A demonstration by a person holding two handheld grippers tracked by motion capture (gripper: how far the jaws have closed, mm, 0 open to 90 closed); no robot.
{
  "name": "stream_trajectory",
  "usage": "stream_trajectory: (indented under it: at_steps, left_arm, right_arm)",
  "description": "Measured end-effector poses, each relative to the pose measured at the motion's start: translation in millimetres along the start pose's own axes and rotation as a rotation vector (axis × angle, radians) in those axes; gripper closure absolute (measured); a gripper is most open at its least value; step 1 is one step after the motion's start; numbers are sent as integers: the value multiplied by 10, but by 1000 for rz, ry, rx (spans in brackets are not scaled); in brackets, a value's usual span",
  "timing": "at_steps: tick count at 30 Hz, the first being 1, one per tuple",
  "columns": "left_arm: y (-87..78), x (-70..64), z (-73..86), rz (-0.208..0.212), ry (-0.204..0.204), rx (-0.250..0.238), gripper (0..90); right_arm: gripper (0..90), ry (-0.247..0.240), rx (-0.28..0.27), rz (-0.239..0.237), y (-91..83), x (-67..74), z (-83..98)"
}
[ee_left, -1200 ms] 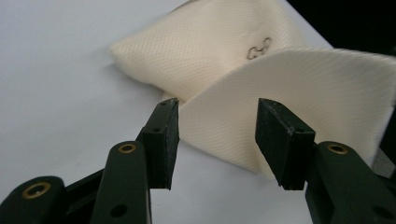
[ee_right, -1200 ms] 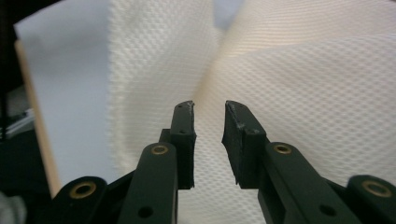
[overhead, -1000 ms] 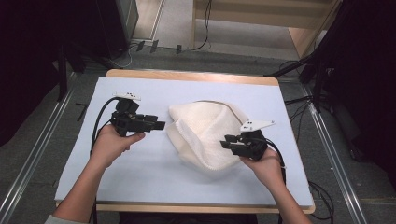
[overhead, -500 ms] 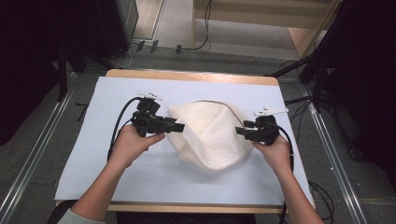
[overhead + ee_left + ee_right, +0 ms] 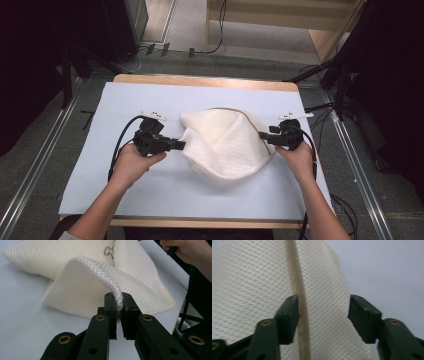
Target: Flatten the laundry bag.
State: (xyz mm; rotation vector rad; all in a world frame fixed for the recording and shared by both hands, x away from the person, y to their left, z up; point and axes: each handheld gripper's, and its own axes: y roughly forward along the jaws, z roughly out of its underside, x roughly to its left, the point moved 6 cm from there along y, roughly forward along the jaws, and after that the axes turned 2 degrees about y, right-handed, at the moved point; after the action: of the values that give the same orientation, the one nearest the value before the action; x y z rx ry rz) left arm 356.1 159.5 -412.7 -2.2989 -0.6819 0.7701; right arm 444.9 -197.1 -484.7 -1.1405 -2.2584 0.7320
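High view shows the desk (image 5: 125, 200) with its pale blue cover, and in the middle of it the white mesh bag (image 5: 225, 145), lying crumpled and partly folded over itself. At the left edge of the bag is the left tongs (image 5: 181, 145), at the right edge the right tongs (image 5: 262, 135), each held in 1 hand of the person.

Left gripper view makes the grip clear: the jaws have just been closing and now pinch a white braided cord (image 5: 110, 282) that runs along the bag's folded edge. The cord sits between the pads and they press on it.

Right gripper view shows the other jaws, which have just been opening and now stand wide. The mesh and a beige zipper strip (image 5: 298, 290) lie between them, but the pads do not press on anything.

I judge the step is to take hold of the bag at both sides, to spread or lift it. To do it well, the left tongs should keep the cord firmly without pulling yet. The right tongs should go a little lower and close on the zipper strip itself, not only on loose mesh, because thin mesh can slip or tear. Then both hands should pull apart slowly and evenly.
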Motion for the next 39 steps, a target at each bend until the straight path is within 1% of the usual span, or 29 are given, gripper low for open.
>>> stream_trajectory:
  at_steps: [1,2,5,6,7,8,10,11,12,13,15,16,17,20,21,22,24,26,28,29,31,32,33,34,35,36,37,38,39]
  left_arm:
    - [6,24,35,-5,-7,0,852]
    - [8,45,67,-6,-10,6,852]
    - [19,78,127,-9,-16,7,852]
    - [20,79,139,-13,-15,9,852]
    - [16,79,151,-14,-11,11,852]
    - [13,83,171,-26,-7,12,852]
    - [4,97,198,-30,-9,13,853]
    - [4,104,211,-31,-15,9,853]
    - [4,104,211,-31,-15,9,853]
    - [5,110,226,-32,-19,11,853]
    - [8,120,251,-35,-22,16,853]
    - [5,125,264,-36,-27,14,853]
    - [5,125,264,-36,-27,14,853]
    - [-16,149,277,-41,-32,4,853]
    - [-34,186,293,-48,-43,0,853]
    - [-34,186,293,-48,-43,0,853]
    - [-54,233,313,-53,-52,0,853]
    - [-76,275,325,-57,-67,-7,854]
    - [-101,304,326,-66,-75,-18,855]
    - [-119,323,326,-67,-76,-20,856]
    - [-146,363,325,-77,-84,-28,857]
    - [-162,393,328,-85,-82,-26,858]
    - [-179,428,331,-91,-91,-32,859]
    - [-191,450,333,-91,-98,-35,859]
    - [-233,513,340,-105,-106,-41,860]
    - [-233,513,340,-105,-106,-41,861]
    - [-257,548,341,-121,-109,-48,861]
    - [-300,593,343,-134,-116,-57,862]
    - [-340,634,342,-144,-120,-70,863]
  right_arm:
    - [396,12,4,7,36,-39,5]
    - [382,28,25,1,104,-87,19]
    - [410,18,37,4,144,-103,26]
    - [428,6,21,-13,140,-117,14]
    - [438,9,10,-25,120,-126,2]
    - [460,10,-7,-39,82,-138,-16]
    - [456,12,-4,-61,21,-160,-49]
    - [462,16,-24,-79,-20,-171,-70]
    - [466,23,-32,-55,-43,-196,-84]
    - [466,24,-24,-18,-39,-223,-84]
    - [454,14,18,24,39,-247,-48]
    - [440,5,42,25,97,-249,-19]
    - [440,5,42,25,97,-249,-19]
    - [387,-10,104,25,300,-232,52]
    - [374,-12,110,16,341,-229,60]
    - [374,-12,110,16,341,-229,60]
    - [372,-19,97,18,378,-219,54]
    - [433,-29,98,31,384,-191,58]
    - [543,-73,101,58,384,-156,68]
    - [688,-68,113,26,379,-91,70]
    - [708,-75,114,39,386,-65,73]
    - [809,-92,118,44,386,-44,72]
    - [865,-83,136,20,378,4,77]
    - [865,-83,136,20,378,4,77]
    - [891,-73,147,6,363,18,69]
    - [896,-56,155,1,349,20,65]
    - [896,-56,155,1,349,20,65]
    - [898,-55,152,-4,338,16,61]
    - [898,-46,128,7,266,14,24]
